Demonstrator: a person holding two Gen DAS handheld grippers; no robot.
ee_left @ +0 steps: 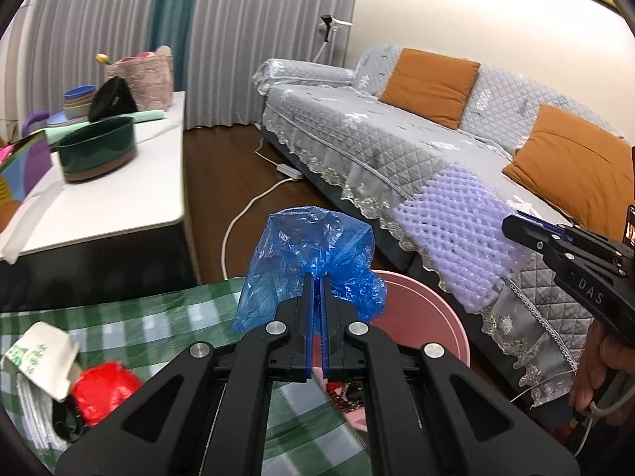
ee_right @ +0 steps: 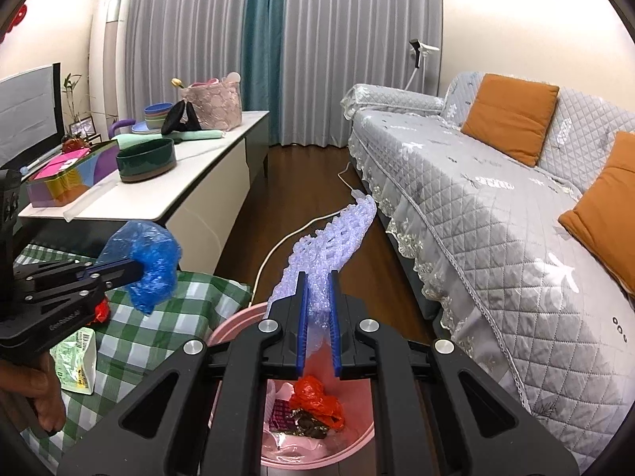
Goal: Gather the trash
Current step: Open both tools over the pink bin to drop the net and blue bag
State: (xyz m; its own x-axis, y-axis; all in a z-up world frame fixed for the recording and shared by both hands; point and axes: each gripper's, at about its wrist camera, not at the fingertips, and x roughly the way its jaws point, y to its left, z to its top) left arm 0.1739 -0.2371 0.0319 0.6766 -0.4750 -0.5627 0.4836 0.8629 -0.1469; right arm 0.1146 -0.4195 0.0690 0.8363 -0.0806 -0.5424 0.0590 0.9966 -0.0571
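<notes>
My left gripper (ee_left: 317, 277) is shut on a crumpled blue plastic bag (ee_left: 305, 246) and holds it above the edge of the pink trash bin (ee_left: 428, 317). It also shows in the right wrist view (ee_right: 139, 267) with the blue bag (ee_right: 147, 258). My right gripper (ee_right: 317, 277) is shut on a lilac foam net (ee_right: 333, 238) directly over the pink bin (ee_right: 357, 428), which holds red plastic and wrappers (ee_right: 317, 404). The right gripper (ee_left: 512, 226) and the foam net (ee_left: 460, 230) show at the right of the left wrist view.
A table with a green checked cloth (ee_left: 151, 325) carries a white carton (ee_left: 43, 353), red plastic (ee_left: 103, 392) and a green packet (ee_right: 75, 361). A white cabinet (ee_right: 190, 190) with bowls stands left, a grey sofa (ee_right: 496, 198) right, a white cable (ee_left: 246, 214) on the floor.
</notes>
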